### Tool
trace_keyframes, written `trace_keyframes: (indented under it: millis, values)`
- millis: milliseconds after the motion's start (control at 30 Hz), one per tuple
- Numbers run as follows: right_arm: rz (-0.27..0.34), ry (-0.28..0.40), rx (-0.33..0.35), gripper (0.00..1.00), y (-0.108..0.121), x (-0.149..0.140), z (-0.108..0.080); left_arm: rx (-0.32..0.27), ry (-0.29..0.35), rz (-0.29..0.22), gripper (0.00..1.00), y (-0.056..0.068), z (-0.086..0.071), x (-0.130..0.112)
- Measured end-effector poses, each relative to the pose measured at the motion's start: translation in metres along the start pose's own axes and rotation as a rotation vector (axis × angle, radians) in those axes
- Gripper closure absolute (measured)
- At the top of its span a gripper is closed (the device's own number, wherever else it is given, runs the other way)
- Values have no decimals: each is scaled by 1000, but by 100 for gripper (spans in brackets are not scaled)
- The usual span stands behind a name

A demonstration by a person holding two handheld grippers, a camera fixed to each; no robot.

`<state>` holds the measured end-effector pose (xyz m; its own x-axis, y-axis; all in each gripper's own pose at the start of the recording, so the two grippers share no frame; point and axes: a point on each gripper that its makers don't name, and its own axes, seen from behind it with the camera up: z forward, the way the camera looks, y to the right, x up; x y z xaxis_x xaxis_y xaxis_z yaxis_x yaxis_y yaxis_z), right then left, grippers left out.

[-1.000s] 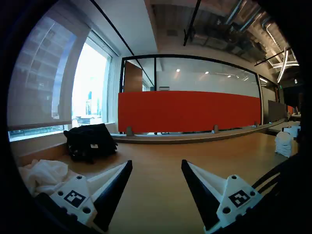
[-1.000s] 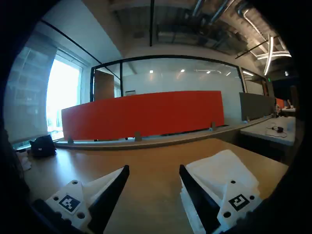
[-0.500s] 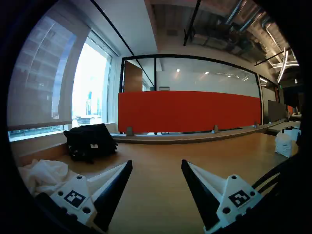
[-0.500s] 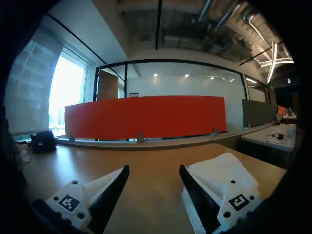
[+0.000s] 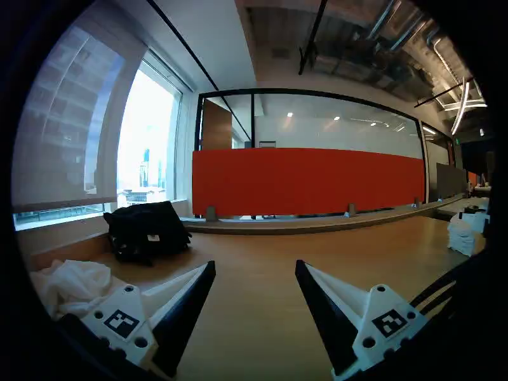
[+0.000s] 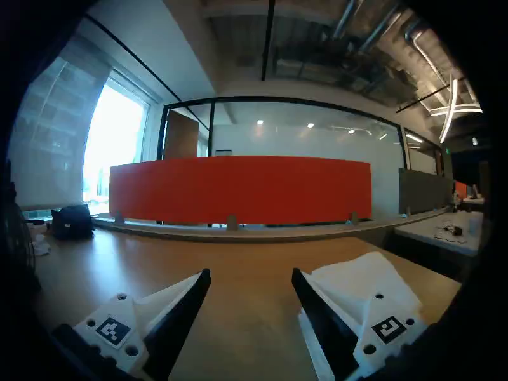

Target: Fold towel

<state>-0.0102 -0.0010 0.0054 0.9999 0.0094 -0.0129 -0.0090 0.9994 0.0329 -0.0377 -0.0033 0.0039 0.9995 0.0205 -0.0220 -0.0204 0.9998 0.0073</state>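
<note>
The left tongs (image 5: 254, 263) and right tongs (image 6: 250, 272) hover wide open and empty over the wooden table (image 5: 254, 324). A crumpled white towel (image 5: 70, 286) lies just left of the left tongs. A careless right-hand sweep could topple the folded white towel stack (image 6: 362, 270) beside it. A black bag (image 5: 146, 232) sits beyond.

My left gripper (image 5: 254, 263) hangs jaws apart, low over the wooden table (image 5: 254, 330), with a crumpled white towel (image 5: 70, 286) just beside my left finger, a black bag (image 5: 146, 232) beyond it, and folded white towels (image 5: 465, 233) well off past my right finger.
</note>
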Motion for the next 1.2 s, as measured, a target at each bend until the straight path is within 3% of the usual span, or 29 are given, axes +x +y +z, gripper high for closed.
trace_keyframes:
  millis: [1200]
  values:
    - [0,-1,-1,0,0,-1,0,0,-1,0,7,-1,-1,3]
